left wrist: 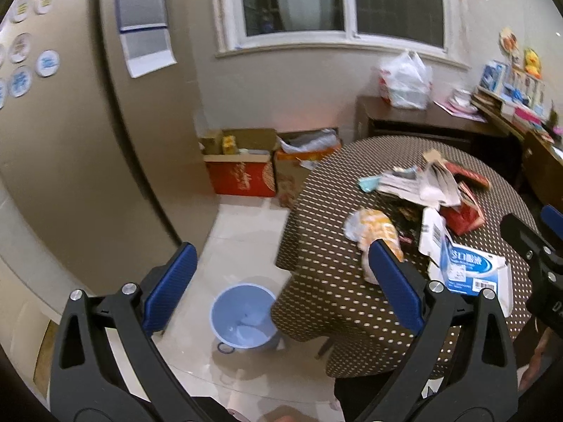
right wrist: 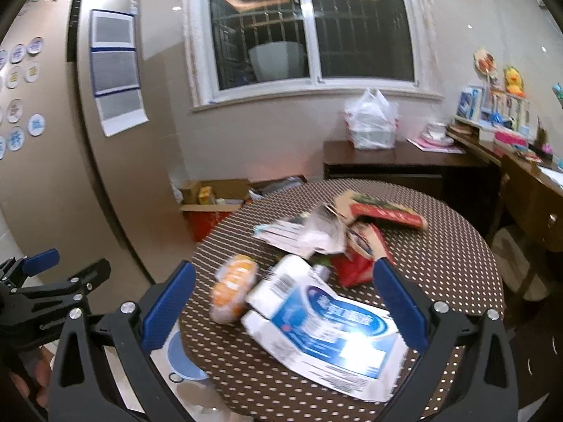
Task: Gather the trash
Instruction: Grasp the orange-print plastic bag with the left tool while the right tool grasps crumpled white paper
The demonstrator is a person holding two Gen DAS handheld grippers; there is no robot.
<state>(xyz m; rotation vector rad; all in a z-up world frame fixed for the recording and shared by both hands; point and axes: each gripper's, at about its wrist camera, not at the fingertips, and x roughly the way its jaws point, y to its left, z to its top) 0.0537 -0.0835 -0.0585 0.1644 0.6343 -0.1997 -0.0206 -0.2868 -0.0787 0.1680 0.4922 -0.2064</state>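
Observation:
Trash lies on a round table with a brown dotted cloth (left wrist: 327,211) (right wrist: 457,232): an orange snack wrapper (left wrist: 376,228) (right wrist: 234,286), a flattened blue-and-white box (left wrist: 468,267) (right wrist: 327,323), a red packet (left wrist: 464,216) (right wrist: 355,269), crumpled papers (left wrist: 418,184) (right wrist: 306,234) and a long red carton (right wrist: 387,214). A light blue bin (left wrist: 242,316) (right wrist: 183,355) stands on the floor by the table's left edge. My left gripper (left wrist: 281,274) hangs open above the bin and table edge, empty. My right gripper (right wrist: 285,299) is open over the blue-and-white box and the wrapper.
Cardboard boxes (left wrist: 242,168) sit on the floor under the window. A dark sideboard (left wrist: 422,123) carries a white plastic bag (left wrist: 404,81) (right wrist: 371,119). A beige fridge (left wrist: 70,140) with magnets stands at left. Pale tiled floor (left wrist: 239,225) lies between fridge and table.

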